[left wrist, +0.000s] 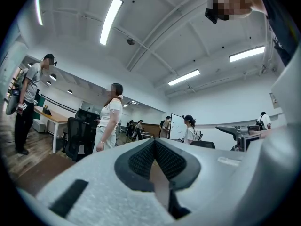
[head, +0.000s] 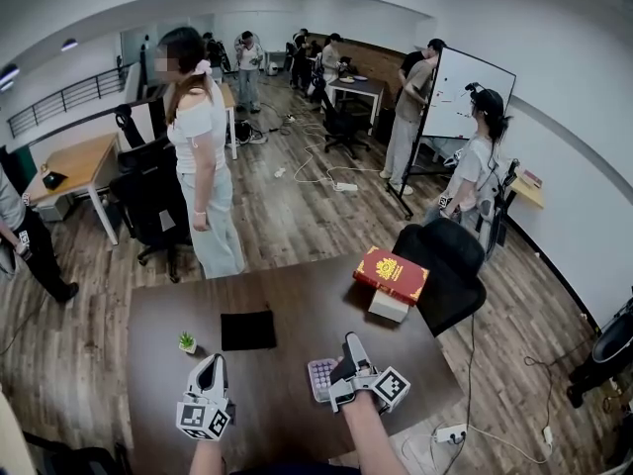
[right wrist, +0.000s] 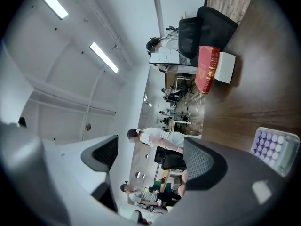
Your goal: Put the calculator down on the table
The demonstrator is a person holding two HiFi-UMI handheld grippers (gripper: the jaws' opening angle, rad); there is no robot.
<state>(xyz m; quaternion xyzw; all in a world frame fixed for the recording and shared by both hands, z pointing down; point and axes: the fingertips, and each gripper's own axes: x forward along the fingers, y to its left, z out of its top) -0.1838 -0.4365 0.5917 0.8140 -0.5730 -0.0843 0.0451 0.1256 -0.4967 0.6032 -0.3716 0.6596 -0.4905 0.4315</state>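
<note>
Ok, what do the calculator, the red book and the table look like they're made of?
The calculator looks like plastic: pale body, rows of lilac keys. The book has a red cover with gold print, probably coated card. The table is matte dark brown with faint grain, so wood or laminate.

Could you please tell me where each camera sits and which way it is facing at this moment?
Head view: on the person's head, looking steeply down at the table; both forearms, the left gripper and the right gripper show.
Left gripper view: on the left gripper, facing level across the office; its jaws are together.
Right gripper view: on the right gripper, rolled sideways, facing across the table; its jaws are apart, empty.
Shared: head and right gripper views both show the calculator and red book.
</note>
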